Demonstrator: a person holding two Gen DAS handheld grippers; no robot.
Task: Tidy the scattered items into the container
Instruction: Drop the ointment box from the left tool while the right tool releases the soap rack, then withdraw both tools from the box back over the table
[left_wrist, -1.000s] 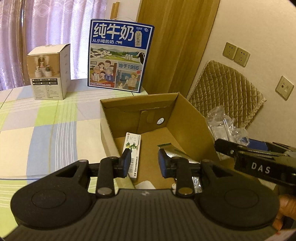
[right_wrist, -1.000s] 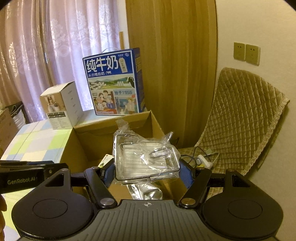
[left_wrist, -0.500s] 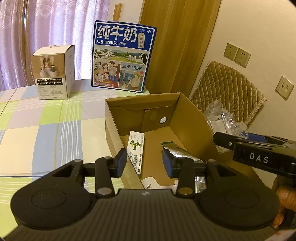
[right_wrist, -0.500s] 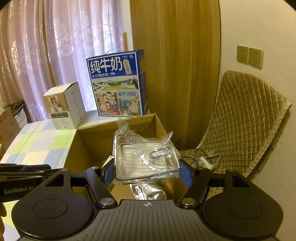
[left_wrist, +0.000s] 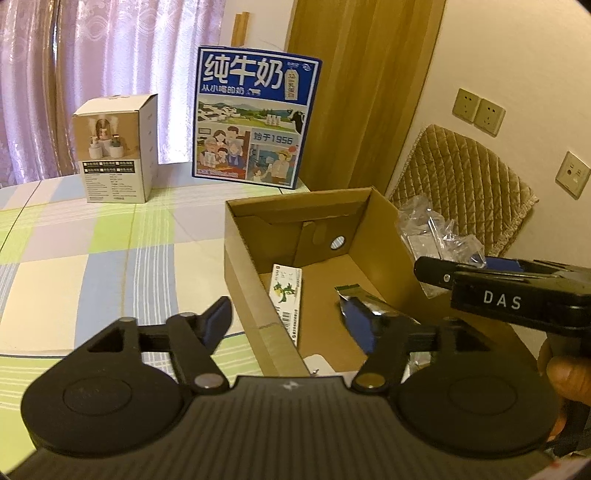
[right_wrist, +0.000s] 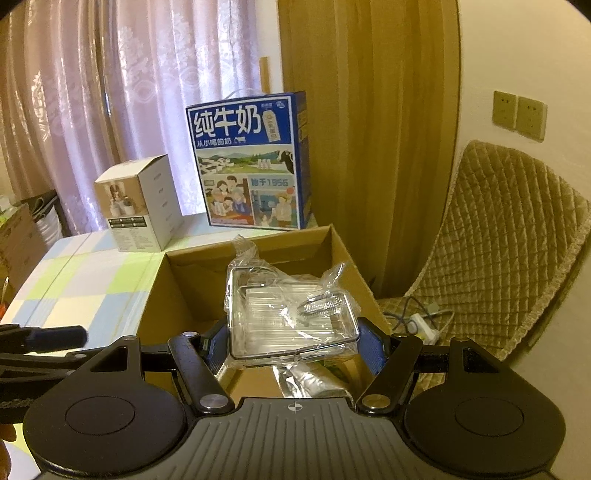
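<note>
- Cardboard box (right_wrist: 162, 291) sits open on the checked table, directly ahead of and below both grippers.
- Right gripper (right_wrist: 293, 341) is clamped on a bagged clear tray (right_wrist: 291, 321), long axis running away from the jaws, hanging over the box's near edge.
- Left gripper (left_wrist: 290, 321): jaws opening, nothing between them; small carton (left_wrist: 288, 299) and foil pouch (left_wrist: 365, 299) lie inside.
- Right is nearer to the drop, I'd say.

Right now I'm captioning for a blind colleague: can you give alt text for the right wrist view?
The right gripper clamps a clear plastic-wrapped tray above an open cardboard box on a checked tablecloth. Behind stand a blue milk carton and a small white box.
</note>
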